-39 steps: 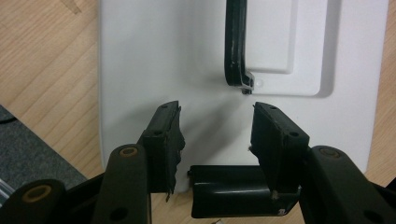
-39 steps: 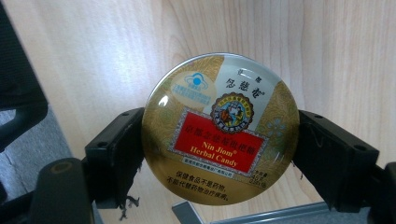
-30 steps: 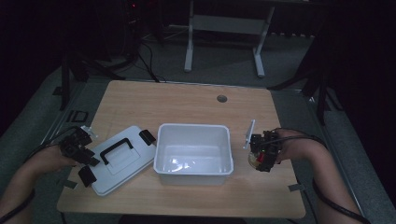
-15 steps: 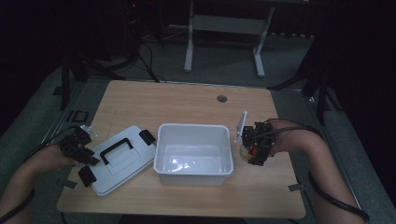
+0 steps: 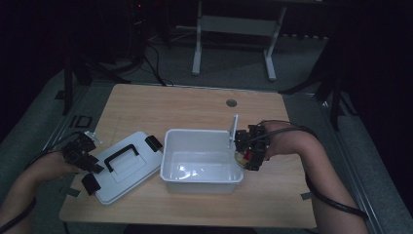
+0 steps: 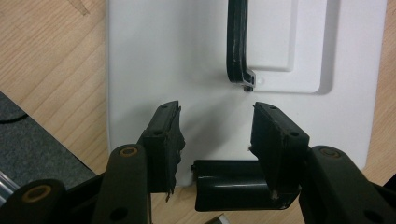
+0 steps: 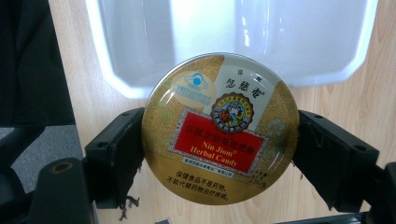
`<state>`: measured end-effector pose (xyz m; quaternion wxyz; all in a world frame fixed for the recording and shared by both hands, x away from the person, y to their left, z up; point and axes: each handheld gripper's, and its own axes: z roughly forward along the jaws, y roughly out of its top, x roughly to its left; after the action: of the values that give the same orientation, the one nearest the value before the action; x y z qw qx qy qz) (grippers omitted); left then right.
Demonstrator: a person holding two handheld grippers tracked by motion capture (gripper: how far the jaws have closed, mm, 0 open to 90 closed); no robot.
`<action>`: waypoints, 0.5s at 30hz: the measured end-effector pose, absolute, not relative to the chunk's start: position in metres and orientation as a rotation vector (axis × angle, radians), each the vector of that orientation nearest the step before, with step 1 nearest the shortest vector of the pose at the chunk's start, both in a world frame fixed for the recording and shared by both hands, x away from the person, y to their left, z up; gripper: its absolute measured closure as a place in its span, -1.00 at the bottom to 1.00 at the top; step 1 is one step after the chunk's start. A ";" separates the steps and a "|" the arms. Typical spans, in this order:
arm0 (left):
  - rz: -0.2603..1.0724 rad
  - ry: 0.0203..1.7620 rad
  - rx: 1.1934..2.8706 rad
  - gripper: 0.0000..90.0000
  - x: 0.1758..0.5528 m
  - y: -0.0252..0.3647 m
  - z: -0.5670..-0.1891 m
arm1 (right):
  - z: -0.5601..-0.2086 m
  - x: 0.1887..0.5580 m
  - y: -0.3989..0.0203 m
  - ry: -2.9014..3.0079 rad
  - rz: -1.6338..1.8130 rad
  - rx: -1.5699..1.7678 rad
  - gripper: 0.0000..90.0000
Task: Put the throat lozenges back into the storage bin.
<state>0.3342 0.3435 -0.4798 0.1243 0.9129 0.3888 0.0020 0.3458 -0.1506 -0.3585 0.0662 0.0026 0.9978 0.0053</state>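
right claw [image 5: 242, 152]: clamped on the round herbal candy tin [image 7: 220, 128], jaws pressing its rim on both sides, tin face-up to the right gripper view.
tin position: at the right rim of the open white plastic bin [image 5: 171, 165], just over its edge, bin interior directly ahead of it.
change: right hand has carried the tin in from the bare counter [image 5: 185, 109] right of the bin to the bin's wall, and lifted slightly.
meaning: likely the drop-in step; tin not yet inside, release still to come.
left claw [image 6: 215, 135]: jaws part open, nothing pinched, parked over the edge of the white lid [image 6: 159, 60] by a black latch [image 6: 229, 184]; black handle [image 6: 237, 44] ahead.
vs earlier frame: left hand and lid unmoved; bin unmoved; thin white stick [image 5: 233, 130] by the right hand now stands at the bin's right wall.
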 end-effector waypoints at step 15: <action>0.010 1.130 2.656 0.15 0.334 0.344 -0.479 | -0.374 0.357 -0.106 3.022 0.018 -0.066 -0.56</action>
<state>0.3338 0.3440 -0.4791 0.1274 0.9127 0.3883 0.0034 0.3567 -0.1060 -0.3743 0.0592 -0.0219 0.9980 0.0060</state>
